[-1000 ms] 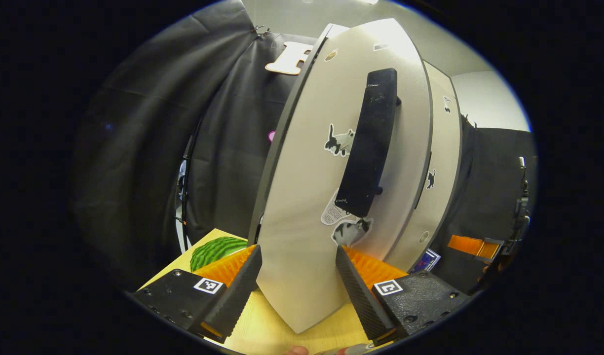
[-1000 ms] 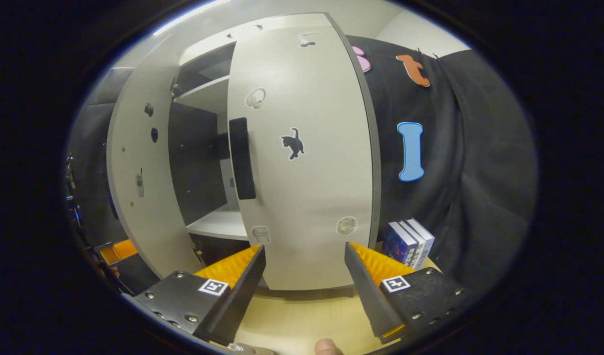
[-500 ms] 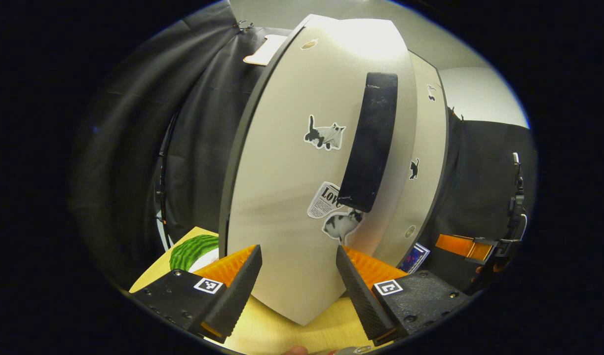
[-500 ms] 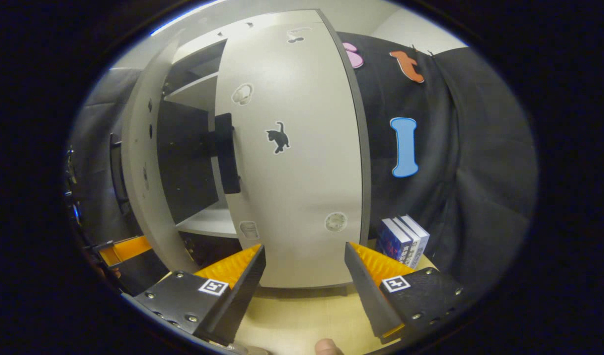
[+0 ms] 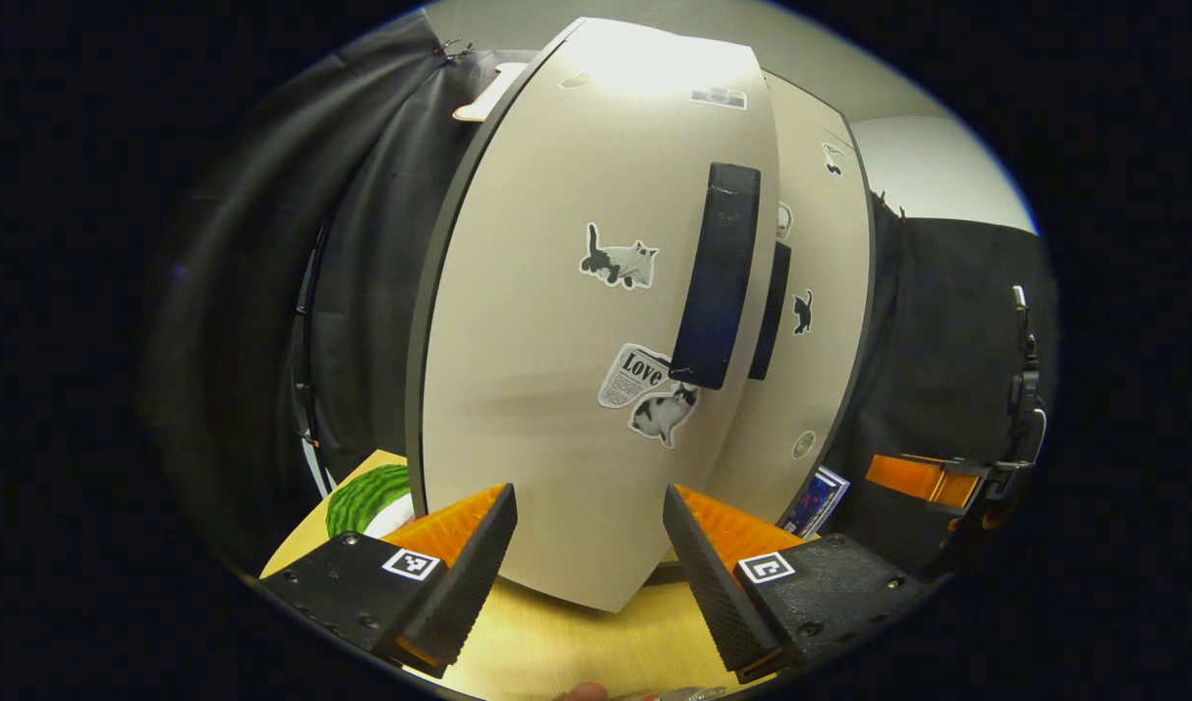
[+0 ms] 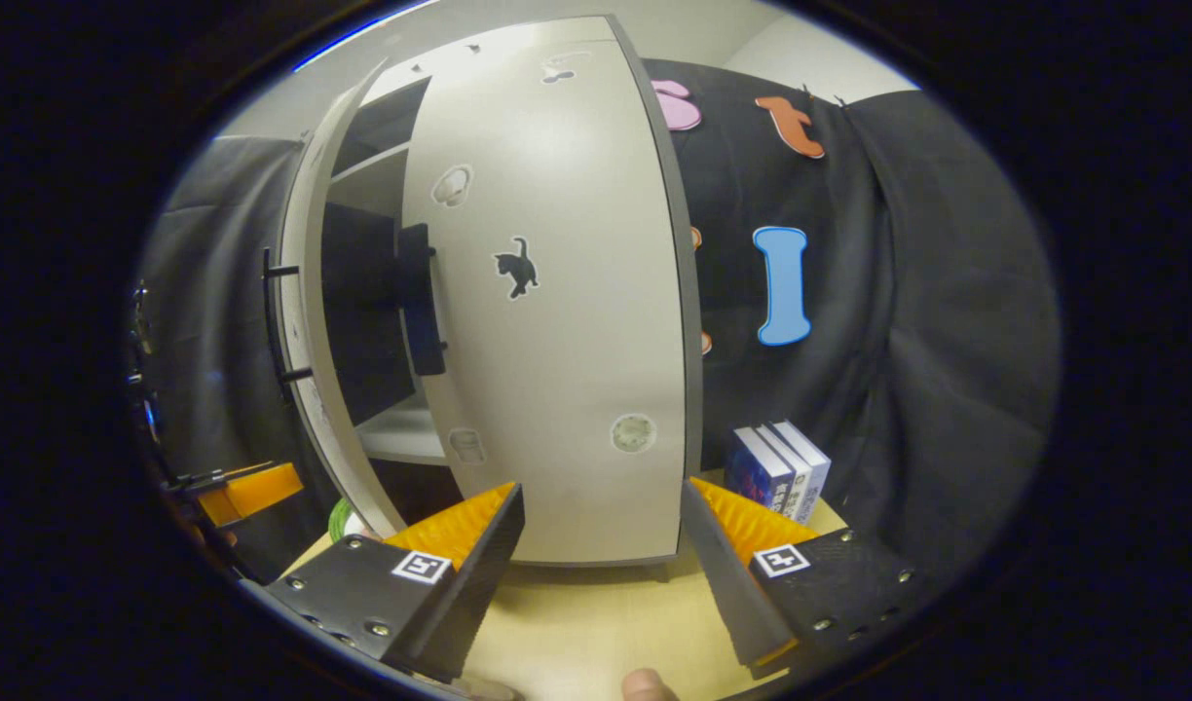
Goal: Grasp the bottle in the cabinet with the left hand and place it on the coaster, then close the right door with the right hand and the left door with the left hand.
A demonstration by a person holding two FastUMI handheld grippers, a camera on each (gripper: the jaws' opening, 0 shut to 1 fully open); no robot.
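- The left gripper has its ribbed, wedge-shaped fingers spread wide, holding nothing; the left door fills the gap between them, though whether a finger touches it I cannot tell.
- That left door is a smooth, matte, pale panel with a dark edge band, and it stands slightly ajar in the right gripper view.
- A long, flat black handle stands off the door's face, with cat stickers beside and below it.
- The right door, the same smooth pale panel, lies nearly flush with the cabinet; it carries a black cat sticker and its own black bar handle.
- The right gripper is spread too, empty, in front of the right door's lower edge.
- A round green coaster with a striped, melon-like pattern lies on the light wooden tabletop, left of the left door; the bottle cannot be made out.
- Glossy upright books stand right of the cabinet.
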